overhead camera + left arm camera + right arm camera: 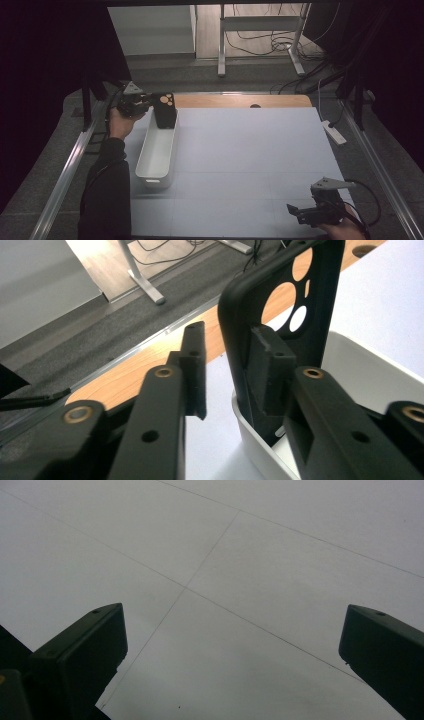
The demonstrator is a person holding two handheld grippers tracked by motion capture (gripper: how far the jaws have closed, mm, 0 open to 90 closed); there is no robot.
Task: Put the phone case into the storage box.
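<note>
In the high view I see my left gripper point(150, 102) at the far left corner of the white table cover point(250, 160), just over the far end of a long white plastic bin point(156, 152). A black phone case point(164, 111) stands upright in that far end of the bin, with its camera cut-outs at the top and the light wood of the table edge point(240, 101) visible through them.

In the left gripper view the jaws are parted. One pad point(265, 367) lies against the inner face of the phone case point(280, 305); the other pad point(196, 370) stands clear on the outside, with a gap of air between it and the case wall. So the case is between the jaws, touched by one side, not clamped. Its lower edge goes down inside the bin point(370, 375), close to the bin's end wall; I cannot tell if it rests on the bottom.

My right gripper point(300, 210) is at the near right corner of the table, well apart from the bin, held low above the cover by the person's hand point(340, 227). In the right gripper view its two jaws are wide apart, and between them lies bare white cover point(225, 580) with thin crossing lines. They hold nothing.

Behind the table I see grey floor, a metal desk frame point(260, 30) and loose cables point(270, 42).
</note>
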